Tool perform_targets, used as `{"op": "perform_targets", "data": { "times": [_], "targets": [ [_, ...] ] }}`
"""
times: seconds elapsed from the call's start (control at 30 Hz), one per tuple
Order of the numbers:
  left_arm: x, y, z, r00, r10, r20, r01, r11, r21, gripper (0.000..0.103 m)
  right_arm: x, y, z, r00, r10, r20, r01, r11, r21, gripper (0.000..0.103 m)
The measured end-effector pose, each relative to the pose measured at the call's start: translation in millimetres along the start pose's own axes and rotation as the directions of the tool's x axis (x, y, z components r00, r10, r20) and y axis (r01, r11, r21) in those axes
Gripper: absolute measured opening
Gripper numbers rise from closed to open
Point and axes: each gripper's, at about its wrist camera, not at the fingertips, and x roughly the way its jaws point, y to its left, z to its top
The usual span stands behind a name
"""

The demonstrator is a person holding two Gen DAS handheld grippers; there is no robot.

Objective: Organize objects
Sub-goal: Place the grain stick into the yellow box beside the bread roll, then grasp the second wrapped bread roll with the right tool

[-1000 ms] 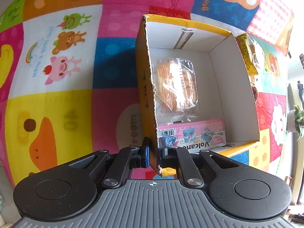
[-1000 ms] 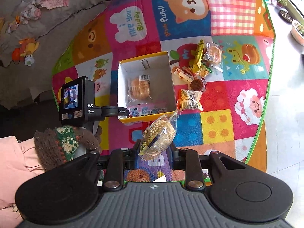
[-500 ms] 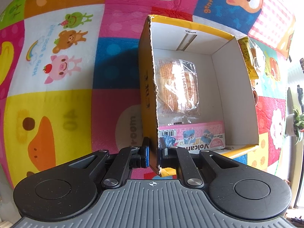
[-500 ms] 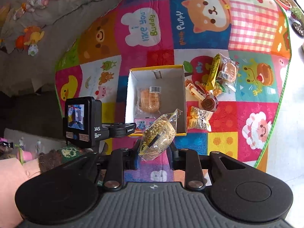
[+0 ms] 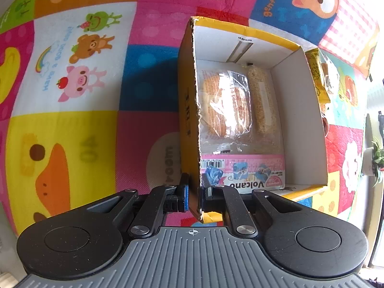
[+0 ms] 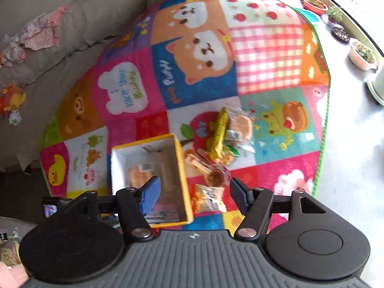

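Note:
A yellow cardboard box [image 5: 188, 100] with a white inside stands on the play mat. My left gripper [image 5: 194, 193] is shut on its near left wall. Inside lie a wrapped bun [image 5: 223, 105], a clear bag of nuts [image 5: 261, 103] and a pink Volcano packet [image 5: 244, 171]. In the right wrist view the box [image 6: 181, 168] sits low and left of centre. My right gripper [image 6: 193, 192] is open and empty above the box's right wall. Loose snack packets [image 6: 223, 141] lie on the mat right of the box, one [image 6: 208, 200] between my fingertips' line.
The colourful play mat [image 6: 264, 52] covers the floor. A grey sofa with clothes [image 6: 48, 33] runs along the far left. Plant pots [image 6: 362, 52] stand on bare floor at the right. A yellow packet [image 5: 316, 76] leans outside the box's right wall.
My right gripper has opened and let go of the bag of nuts, which now lies in the box beside the bun. The right gripper has swung right. The left gripper still holds the box wall.

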Motion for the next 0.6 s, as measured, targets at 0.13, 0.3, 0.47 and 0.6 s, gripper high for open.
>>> {"op": "perform_targets", "data": {
  "times": [0.13,0.3,0.47,0.6],
  "targets": [
    [1,-1,2,1.000,0.009,-0.015,-0.009,1.000,0.003,0.010,38,-41,-35,0.992,-0.058,-0.111,0.065,0.996,0.058,0.065],
    [2,-4,3,0.999,0.028,-0.029,-0.028,1.000,0.008,0.010,74,-75,-48,0.982,-0.028,-0.185,0.056,0.987,0.151,0.065],
    [1,-6,3,0.997,0.052,-0.054,-0.051,0.999,0.003,0.010,105,-84,-20,0.987,0.010,-0.163,0.012,0.990,0.138,0.065],
    [0,-9,4,0.994,0.081,-0.072,-0.081,0.997,-0.008,0.010,133,-88,20,0.992,0.058,-0.116,-0.044,0.992,0.120,0.065]
  ]
}}
